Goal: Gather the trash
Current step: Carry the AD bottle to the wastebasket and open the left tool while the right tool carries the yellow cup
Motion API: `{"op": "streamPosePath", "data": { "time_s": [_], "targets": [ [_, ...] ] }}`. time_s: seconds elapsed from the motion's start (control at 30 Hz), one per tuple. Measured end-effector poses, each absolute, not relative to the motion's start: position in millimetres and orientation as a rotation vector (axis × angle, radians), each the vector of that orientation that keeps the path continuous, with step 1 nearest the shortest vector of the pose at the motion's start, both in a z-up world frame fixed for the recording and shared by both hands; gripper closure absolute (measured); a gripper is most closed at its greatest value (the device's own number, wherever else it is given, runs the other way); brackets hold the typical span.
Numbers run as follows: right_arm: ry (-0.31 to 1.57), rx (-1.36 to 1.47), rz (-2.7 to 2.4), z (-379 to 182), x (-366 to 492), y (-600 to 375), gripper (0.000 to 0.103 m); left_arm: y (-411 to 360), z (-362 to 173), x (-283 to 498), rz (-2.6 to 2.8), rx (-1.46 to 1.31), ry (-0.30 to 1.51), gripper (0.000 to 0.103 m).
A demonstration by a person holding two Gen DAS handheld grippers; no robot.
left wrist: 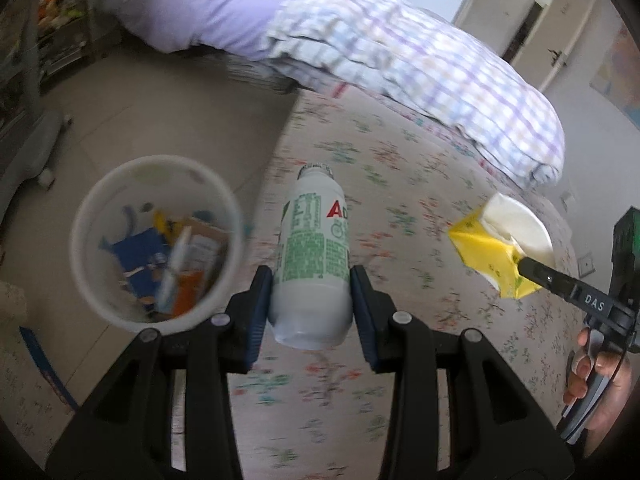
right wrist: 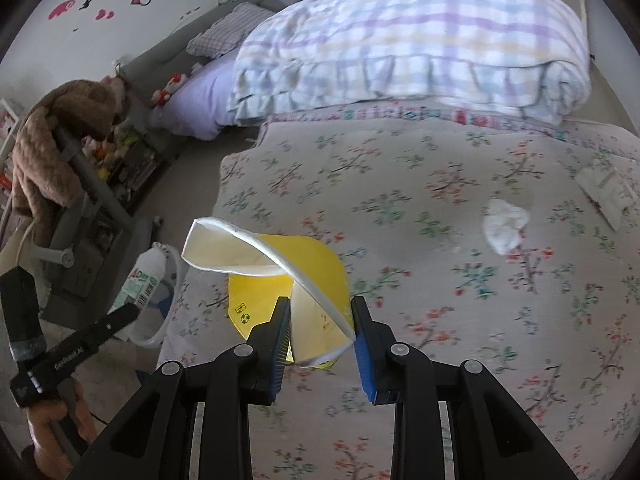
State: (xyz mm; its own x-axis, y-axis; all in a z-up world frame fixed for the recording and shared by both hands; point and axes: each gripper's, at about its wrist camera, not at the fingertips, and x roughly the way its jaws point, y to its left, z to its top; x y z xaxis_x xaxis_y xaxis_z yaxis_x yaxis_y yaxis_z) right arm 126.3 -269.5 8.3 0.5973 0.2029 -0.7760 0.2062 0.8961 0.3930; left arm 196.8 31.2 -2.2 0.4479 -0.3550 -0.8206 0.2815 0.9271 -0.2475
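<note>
My left gripper (left wrist: 311, 280) is shut on a white plastic bottle (left wrist: 312, 256) with green print, held above the bed's left edge, just right of the white trash bin (left wrist: 88, 280) on the floor. The bin holds several packets and papers. My right gripper (right wrist: 320, 328) is shut on a crushed yellow paper cup (right wrist: 280, 276) with a white inside, held over the floral bedspread. That cup (left wrist: 496, 252) also shows at the right of the left wrist view. The bottle (right wrist: 144, 280) and the left gripper show at the left of the right wrist view. A crumpled white tissue (right wrist: 505, 226) lies on the bed.
A folded checked quilt (right wrist: 400, 48) lies across the far part of the bed. A flat pale packet (right wrist: 608, 192) lies at the bed's right edge. A grey chair with a brown plush toy (right wrist: 52, 140) stands left of the bed, by the bin.
</note>
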Motion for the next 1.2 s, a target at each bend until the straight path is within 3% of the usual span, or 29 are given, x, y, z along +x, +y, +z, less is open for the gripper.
{"op": "streamPosePath", "data": {
  "time_s": [0.43, 0.5, 0.57, 0.63, 0.83, 1.2],
  "targets": [
    [0.962, 0.418, 0.06, 3, 140, -221, 0.073, 116, -15, 215, -0.258, -0.185, 1.022, 0.062],
    [0.97, 0.402, 0.073, 1, 142, -215, 0.073, 123, -17, 217, -0.238, -0.191, 1.037, 0.057],
    [0.976, 0.391, 0.089, 1, 143, -208, 0.073, 132, -18, 218, -0.189, -0.192, 1.045, 0.032],
    [0.98, 0.377, 0.096, 0, 142, -201, 0.073, 143, -16, 216, -0.109, -0.18, 1.044, 0.015],
    [1.008, 0.362, 0.117, -6, 149, -175, 0.073, 166, -19, 212, 0.018, -0.1, 1.079, 0.007],
    [1.015, 0.358, 0.188, -12, 203, -92, 0.073, 194, -18, 203, 0.062, -0.131, 1.101, 0.004]
  ]
}}
